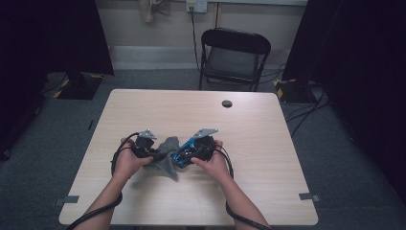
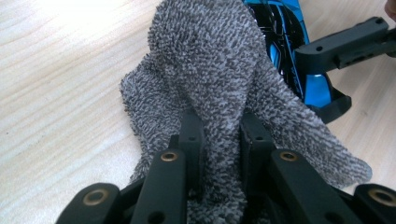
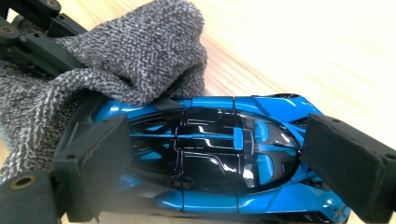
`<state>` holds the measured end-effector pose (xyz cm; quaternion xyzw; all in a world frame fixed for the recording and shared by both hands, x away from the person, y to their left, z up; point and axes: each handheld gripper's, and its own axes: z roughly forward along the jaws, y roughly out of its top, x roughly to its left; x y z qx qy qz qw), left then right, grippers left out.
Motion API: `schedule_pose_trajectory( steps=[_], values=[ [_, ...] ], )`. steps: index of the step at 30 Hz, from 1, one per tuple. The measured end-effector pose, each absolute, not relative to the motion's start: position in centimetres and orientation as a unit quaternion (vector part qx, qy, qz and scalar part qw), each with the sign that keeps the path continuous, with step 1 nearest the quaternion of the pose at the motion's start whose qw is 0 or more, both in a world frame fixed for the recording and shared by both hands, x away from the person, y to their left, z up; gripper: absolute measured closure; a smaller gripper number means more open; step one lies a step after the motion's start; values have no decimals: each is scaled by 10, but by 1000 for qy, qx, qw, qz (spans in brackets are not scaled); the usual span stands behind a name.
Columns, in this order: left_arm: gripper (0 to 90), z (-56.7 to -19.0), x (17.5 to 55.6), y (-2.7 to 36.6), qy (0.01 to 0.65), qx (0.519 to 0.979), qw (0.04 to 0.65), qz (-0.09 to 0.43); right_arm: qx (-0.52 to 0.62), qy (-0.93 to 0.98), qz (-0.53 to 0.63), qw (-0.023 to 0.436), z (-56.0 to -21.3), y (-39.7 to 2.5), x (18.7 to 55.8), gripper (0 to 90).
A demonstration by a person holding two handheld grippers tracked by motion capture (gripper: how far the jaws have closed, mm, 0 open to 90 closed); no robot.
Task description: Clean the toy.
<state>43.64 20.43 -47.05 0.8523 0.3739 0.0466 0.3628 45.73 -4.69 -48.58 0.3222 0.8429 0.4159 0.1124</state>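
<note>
Both grippers clamped: cloth (image 2: 219, 84), toy car (image 3: 219, 154).

Grey terry cloth (image 2: 210, 70) bunched up, draped against a glossy blue-and-black toy car (image 3: 219, 154), on the wooden table (image 1: 258, 129)

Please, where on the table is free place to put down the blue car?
Bare wood runs along the table right of the right tongs, and behind them toward the round hole. It is crowded between the left tongs, grey cloth and blue car.
</note>
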Motion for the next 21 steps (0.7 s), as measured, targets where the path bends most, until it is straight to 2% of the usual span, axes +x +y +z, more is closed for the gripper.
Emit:
schedule_pose_trajectory(
  steps=[21],
  values=[
    [746, -467, 421, 222, 376, 846, 376, 44, 323, 842, 417, 113, -486, -47, 458, 76]
  ],
)
